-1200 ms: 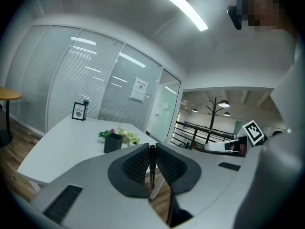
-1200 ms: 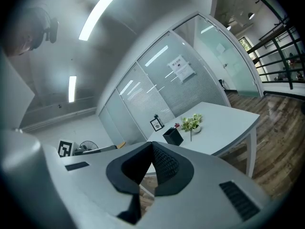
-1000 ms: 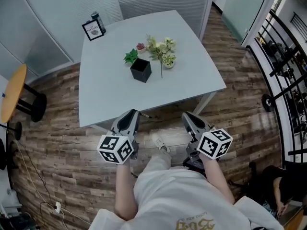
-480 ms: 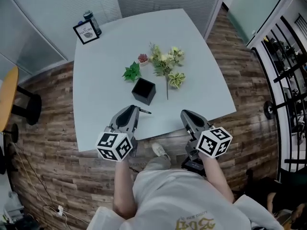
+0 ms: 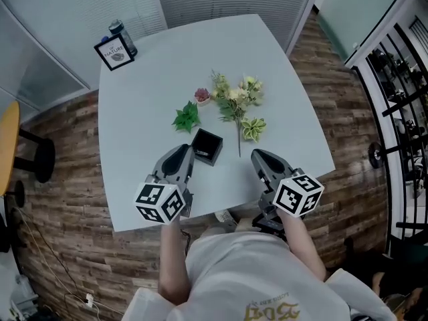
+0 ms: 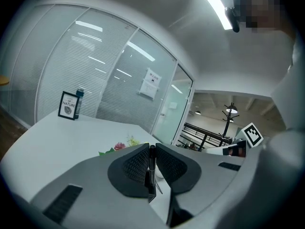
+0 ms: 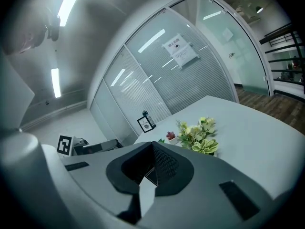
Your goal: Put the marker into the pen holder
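The black square pen holder (image 5: 207, 146) stands open-topped on the pale grey table (image 5: 147, 99), near its front edge. My left gripper (image 5: 184, 155) hovers just left of and nearer than the holder, shut on a thin black marker (image 6: 152, 168) that stands clamped upright between the ribbed pads in the left gripper view. In the head view the marker is hidden by the gripper body. My right gripper (image 5: 261, 158) hangs over the table's front edge to the right of the holder, its jaws together with nothing between them (image 7: 153, 148).
Artificial flowers and leaves (image 5: 239, 101) lie behind the holder, with a green sprig (image 5: 186, 118) and a small pink flower pot (image 5: 202, 95). A framed card (image 5: 114, 51) and a dark bottle (image 5: 122, 35) stand at the far left corner. Wood floor surrounds the table.
The person has stepped up to the table: both grippers were over the floor and are now above its front edge. The left gripper with the marker has come close to the holder.
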The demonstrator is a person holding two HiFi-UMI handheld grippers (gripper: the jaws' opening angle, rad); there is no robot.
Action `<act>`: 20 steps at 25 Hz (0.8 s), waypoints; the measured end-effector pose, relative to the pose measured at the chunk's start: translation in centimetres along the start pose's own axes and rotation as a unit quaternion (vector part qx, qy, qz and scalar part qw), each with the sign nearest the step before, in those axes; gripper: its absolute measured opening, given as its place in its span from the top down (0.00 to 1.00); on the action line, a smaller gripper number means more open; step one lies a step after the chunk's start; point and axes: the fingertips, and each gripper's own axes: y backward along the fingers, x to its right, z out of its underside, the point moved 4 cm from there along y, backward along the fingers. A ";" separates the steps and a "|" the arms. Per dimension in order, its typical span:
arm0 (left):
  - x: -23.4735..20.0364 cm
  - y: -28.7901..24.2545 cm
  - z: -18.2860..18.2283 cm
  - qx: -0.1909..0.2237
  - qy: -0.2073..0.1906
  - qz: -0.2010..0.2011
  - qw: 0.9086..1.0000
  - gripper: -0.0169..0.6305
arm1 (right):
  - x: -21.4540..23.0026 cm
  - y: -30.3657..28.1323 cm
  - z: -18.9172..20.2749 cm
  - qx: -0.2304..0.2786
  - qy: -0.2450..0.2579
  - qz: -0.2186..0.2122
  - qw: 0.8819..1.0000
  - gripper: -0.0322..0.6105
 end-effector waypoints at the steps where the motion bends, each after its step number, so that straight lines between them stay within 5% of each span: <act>1: 0.0 -0.1 -0.1 0.000 0.000 0.001 1.000 0.90 | -0.1 -0.1 -0.1 0.000 0.001 -0.001 1.000 0.92; 20: -0.6 -1.5 -0.4 -0.008 -0.004 -0.020 1.000 0.90 | 1.3 -1.4 -2.0 0.001 0.005 -0.018 1.000 0.92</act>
